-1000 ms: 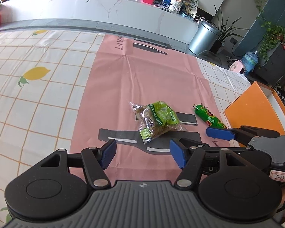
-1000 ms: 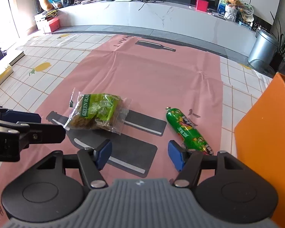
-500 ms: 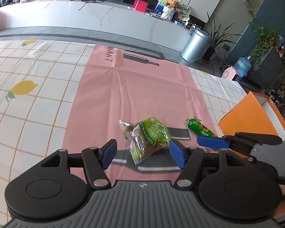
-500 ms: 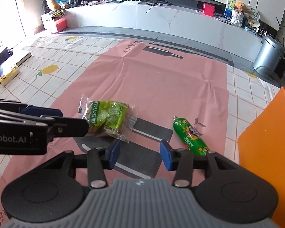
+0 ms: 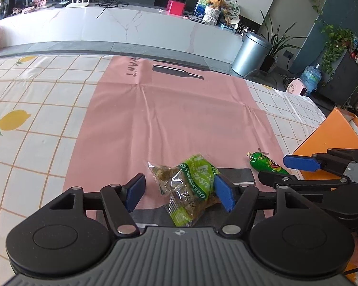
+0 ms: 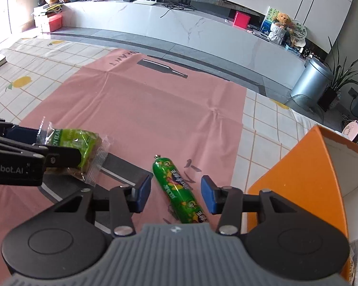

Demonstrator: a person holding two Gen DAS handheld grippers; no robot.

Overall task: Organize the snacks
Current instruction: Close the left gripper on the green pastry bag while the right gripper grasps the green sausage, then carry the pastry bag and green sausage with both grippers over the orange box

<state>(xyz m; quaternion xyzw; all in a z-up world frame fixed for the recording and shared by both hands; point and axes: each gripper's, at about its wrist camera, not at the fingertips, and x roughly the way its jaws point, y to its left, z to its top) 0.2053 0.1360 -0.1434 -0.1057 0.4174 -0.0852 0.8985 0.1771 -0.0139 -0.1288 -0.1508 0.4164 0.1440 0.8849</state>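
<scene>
Right gripper (image 6: 176, 191), jaws wide open and empty, straddles the green sausage (image 6: 180, 193), whose long axis runs along the fingers. Left gripper (image 5: 179, 191), open, brackets the raisin packet (image 5: 191, 186).

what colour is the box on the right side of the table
Orange outside, white inside: the box shows best in the right wrist view.

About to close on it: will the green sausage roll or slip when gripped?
The sausage looks round and tube-shaped, so a nudge would probably roll it sideways. Its glossy wrapper may slip. The right gripper straddles it open, which should limit rolling.
</scene>
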